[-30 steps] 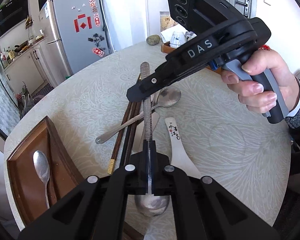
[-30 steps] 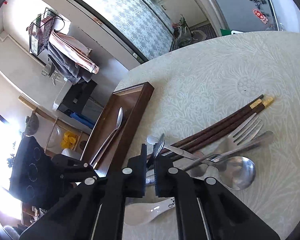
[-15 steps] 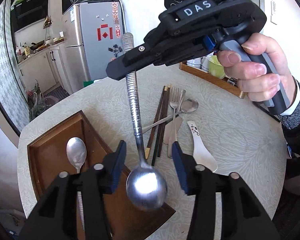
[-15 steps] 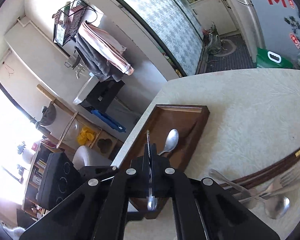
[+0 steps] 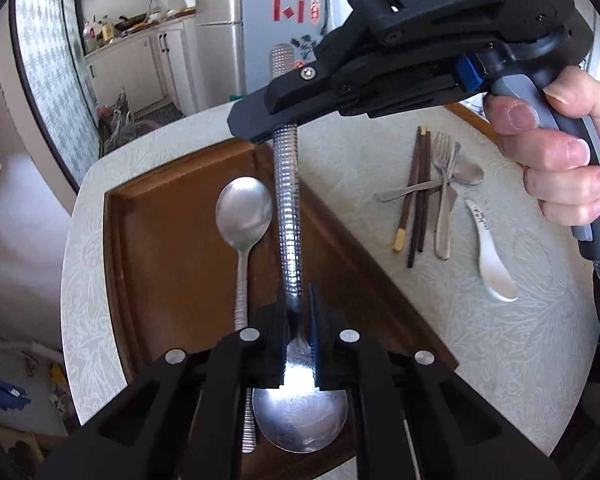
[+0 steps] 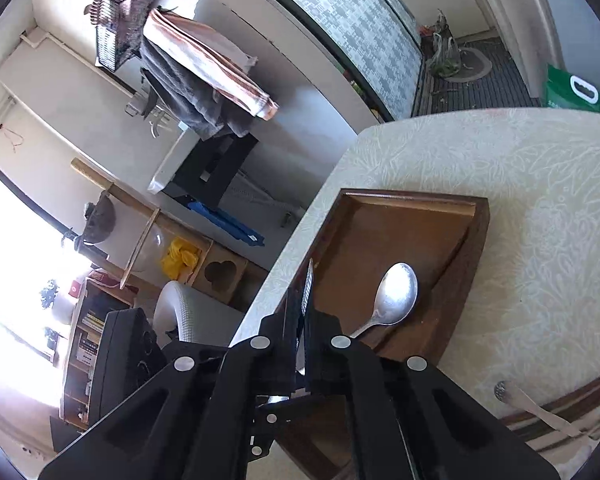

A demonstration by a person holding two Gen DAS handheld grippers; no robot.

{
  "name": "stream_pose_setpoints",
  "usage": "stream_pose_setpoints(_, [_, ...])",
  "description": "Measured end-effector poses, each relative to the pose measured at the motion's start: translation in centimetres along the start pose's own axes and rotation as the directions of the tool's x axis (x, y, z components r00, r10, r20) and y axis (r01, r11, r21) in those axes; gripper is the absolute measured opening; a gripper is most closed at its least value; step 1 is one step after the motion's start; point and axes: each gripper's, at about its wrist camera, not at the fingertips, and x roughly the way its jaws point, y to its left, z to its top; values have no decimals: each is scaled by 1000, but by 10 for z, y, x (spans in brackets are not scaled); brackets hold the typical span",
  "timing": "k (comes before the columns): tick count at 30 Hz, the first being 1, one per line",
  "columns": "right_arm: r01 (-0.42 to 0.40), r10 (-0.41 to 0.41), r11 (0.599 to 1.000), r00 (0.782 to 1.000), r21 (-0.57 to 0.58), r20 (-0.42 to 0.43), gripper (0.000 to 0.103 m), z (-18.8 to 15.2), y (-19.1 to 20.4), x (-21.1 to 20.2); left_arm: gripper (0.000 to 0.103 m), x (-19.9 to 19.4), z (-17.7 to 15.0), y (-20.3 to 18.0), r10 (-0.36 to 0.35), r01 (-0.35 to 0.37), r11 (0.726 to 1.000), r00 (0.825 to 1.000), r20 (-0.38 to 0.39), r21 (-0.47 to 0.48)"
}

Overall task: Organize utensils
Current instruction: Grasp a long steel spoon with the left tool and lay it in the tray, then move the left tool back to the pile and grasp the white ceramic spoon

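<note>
A steel spoon with a ribbed handle (image 5: 288, 216) hangs over the brown wooden tray (image 5: 160, 248), its bowl toward me. My right gripper (image 5: 260, 130) is shut on the upper handle; the handle's tip (image 6: 309, 280) pokes out past the right gripper (image 6: 302, 316). My left gripper (image 5: 299, 320) is closing on the spoon's neck just above the bowl, and the pads meet the metal. A second steel spoon (image 5: 244, 212) lies flat in the tray (image 6: 412, 196), also seen as a spoon (image 6: 396, 296) in the right wrist view.
Right of the tray on the patterned table lie dark chopsticks (image 5: 418, 192), a fork (image 5: 443, 148), a small spoon (image 5: 468, 172) and a white ceramic spoon (image 5: 490, 252). The table edge (image 5: 76, 280) runs close behind the tray. A hand (image 5: 560, 168) holds the right gripper's handle.
Both grippers carried the ribbed spoon from the utensil pile to above the tray. The left gripper opened midway and has closed again near the spoon's bowl.
</note>
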Motion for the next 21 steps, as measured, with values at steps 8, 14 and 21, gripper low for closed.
stream_pose_setpoints(8, [69, -63, 995, 995, 70, -81, 61, -6, -26, 29, 9, 3, -2, 17, 15, -17, 998, 999, -28, -62])
stream_pose_setpoints(14, [116, -115, 993, 993, 32, -25, 72, -11, -29, -24, 12, -5, -5, 8, 47, -47, 998, 999, -6, -39])
stream_pose_setpoints(21, [242, -245, 969, 968, 55, 50, 73, -42, -64, -110, 52, -41, 3, -4, 71, -72, 997, 993, 94, 10])
